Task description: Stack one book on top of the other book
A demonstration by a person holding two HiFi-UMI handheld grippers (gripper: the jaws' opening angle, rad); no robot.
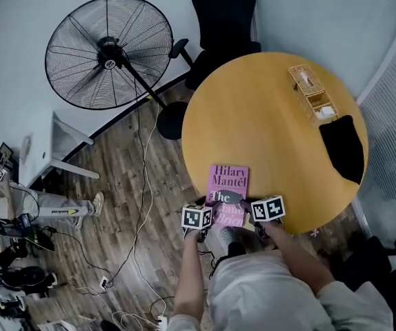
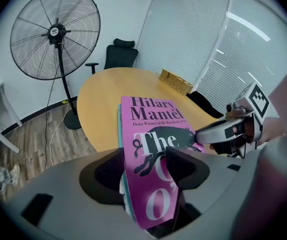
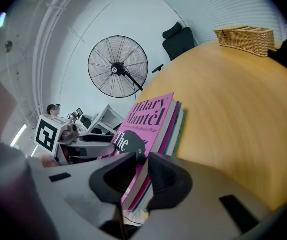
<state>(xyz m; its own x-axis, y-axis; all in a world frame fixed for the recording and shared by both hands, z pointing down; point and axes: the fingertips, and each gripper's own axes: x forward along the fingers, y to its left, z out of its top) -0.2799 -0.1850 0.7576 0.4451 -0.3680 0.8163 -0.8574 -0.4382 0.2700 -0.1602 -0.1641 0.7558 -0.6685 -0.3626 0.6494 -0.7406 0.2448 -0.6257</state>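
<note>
A pink Hilary Mantel book [image 1: 228,185] lies on top of a teal-edged book [image 2: 119,129] at the near edge of the round yellow table [image 1: 267,123]. The two are squared up as one stack. My left gripper [image 1: 208,205] is at the stack's near left corner, and in the left gripper view its jaws [image 2: 146,166] are shut with both books between them. My right gripper [image 1: 248,205] is at the near right corner. In the right gripper view its jaws [image 3: 142,169] are shut across the pink book [image 3: 151,116] and the teal book [image 3: 180,124].
A wicker basket [image 1: 310,92] and a black bag [image 1: 343,147] sit at the table's far right. A black office chair [image 1: 222,19] stands behind the table. A large floor fan [image 1: 101,54], loose cables and a white side table [image 1: 53,150] are on the left.
</note>
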